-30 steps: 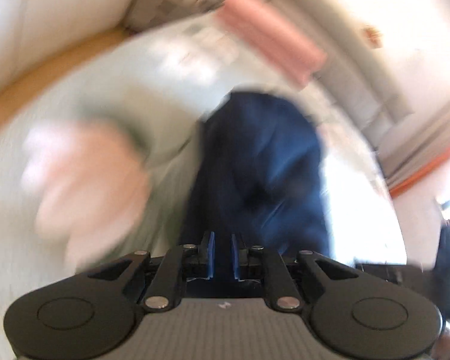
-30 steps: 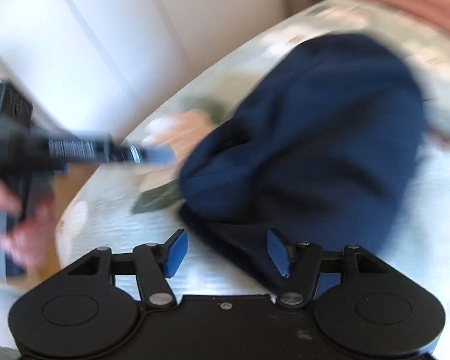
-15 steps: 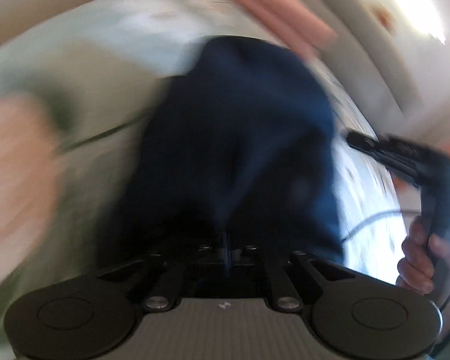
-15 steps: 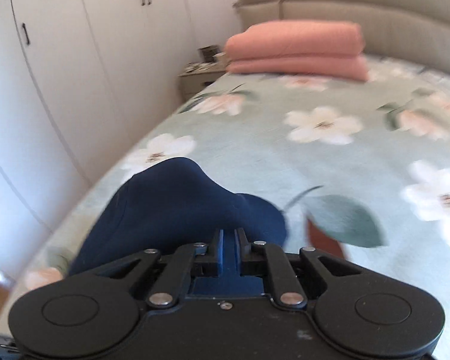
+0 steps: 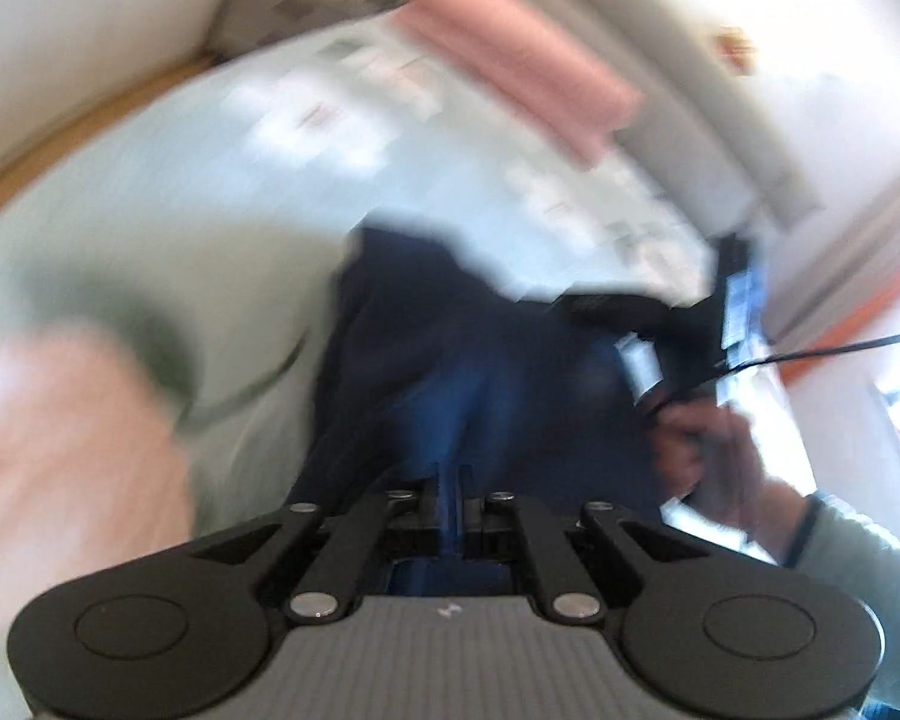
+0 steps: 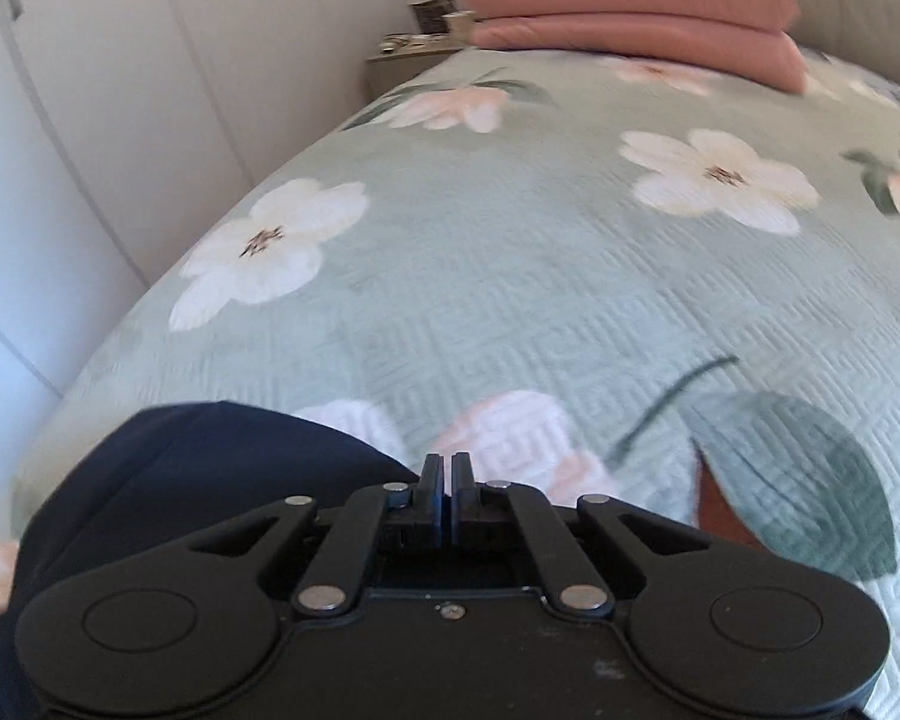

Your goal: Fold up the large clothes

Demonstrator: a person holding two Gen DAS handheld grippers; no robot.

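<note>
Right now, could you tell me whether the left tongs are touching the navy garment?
Touching. The left wrist view shows the left tongs shut on a ridge of the navy garment, with blue cloth pinched between the fingers.

no legible text, white labels (image 5: 741, 300) on the other handheld unit too blurred to read

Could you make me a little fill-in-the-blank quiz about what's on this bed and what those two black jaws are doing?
1. The garment pinched by the left gripper is dark ____ in colour.
2. The bedspread is pale green, printed with large ____.
3. The folded pink blankets lie near the ____ of the bed.
4. The right gripper has its jaws ____.

Missing words: blue (navy); flowers; head; closed
</note>
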